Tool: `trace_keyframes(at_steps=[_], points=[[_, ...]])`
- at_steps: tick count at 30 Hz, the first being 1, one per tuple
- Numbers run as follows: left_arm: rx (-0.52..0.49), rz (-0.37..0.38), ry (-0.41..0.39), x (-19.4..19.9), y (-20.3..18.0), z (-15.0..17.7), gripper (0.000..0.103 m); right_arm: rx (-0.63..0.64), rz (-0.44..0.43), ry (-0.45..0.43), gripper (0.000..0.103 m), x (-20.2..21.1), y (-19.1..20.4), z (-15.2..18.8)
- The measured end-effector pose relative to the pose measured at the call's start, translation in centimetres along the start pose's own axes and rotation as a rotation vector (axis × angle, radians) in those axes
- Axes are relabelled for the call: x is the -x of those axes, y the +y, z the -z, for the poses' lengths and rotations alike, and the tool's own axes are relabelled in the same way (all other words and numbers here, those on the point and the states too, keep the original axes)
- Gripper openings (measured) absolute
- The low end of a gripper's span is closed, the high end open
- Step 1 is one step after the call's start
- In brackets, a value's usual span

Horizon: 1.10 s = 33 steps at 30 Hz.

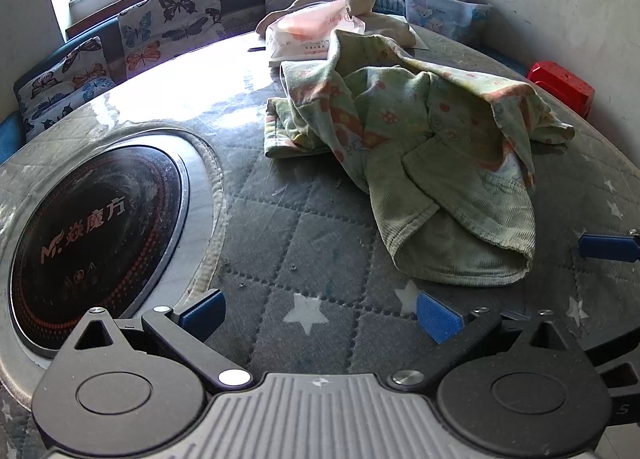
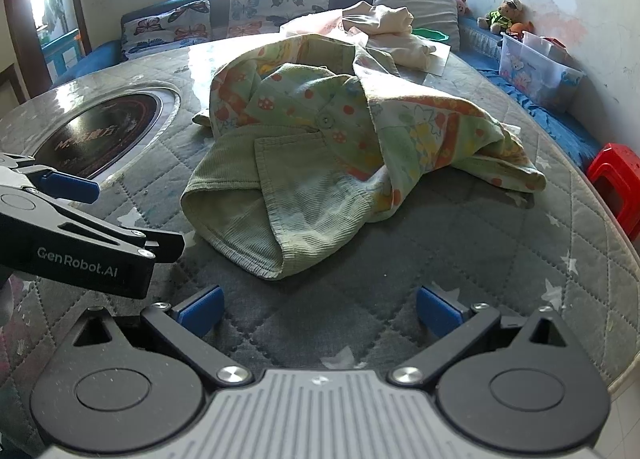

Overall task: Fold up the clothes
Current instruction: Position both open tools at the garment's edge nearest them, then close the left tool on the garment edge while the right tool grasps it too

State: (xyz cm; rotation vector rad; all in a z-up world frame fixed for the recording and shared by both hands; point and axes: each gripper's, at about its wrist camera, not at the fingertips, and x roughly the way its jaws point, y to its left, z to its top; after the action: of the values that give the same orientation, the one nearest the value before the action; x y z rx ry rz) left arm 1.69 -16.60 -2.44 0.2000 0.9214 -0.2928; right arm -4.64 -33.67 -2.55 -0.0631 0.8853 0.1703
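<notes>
A crumpled green child's jacket with an orange and yellow printed lining lies in a heap on the quilted grey table cover. It also shows in the right wrist view, with a button and a pocket facing up. My left gripper is open and empty, low over the cover, short of the jacket's near hem. My right gripper is open and empty, just in front of the same hem. The left gripper's body shows at the left of the right wrist view.
A round black induction hob is set in the table at the left. Cream clothes and a pink plastic bag lie at the far side. Butterfly cushions, a clear storage box and a red stool surround the table.
</notes>
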Motion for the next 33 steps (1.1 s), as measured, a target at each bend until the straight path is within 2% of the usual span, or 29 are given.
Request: trace_keyframes(at_steps=[19, 33], points=[[-0.002, -0.026, -0.002, -0.1, 0.2, -2.3, 0.103, 0.028, -0.005, -0.012, 0.102, -0.2, -0.8, -1.9], [-0.016, -0.034, 0.007, -0.6, -0.3, -4.1, 0.103, 0.018, -0.011, -0.019, 0.096, -0.5, -2.3, -3.3]])
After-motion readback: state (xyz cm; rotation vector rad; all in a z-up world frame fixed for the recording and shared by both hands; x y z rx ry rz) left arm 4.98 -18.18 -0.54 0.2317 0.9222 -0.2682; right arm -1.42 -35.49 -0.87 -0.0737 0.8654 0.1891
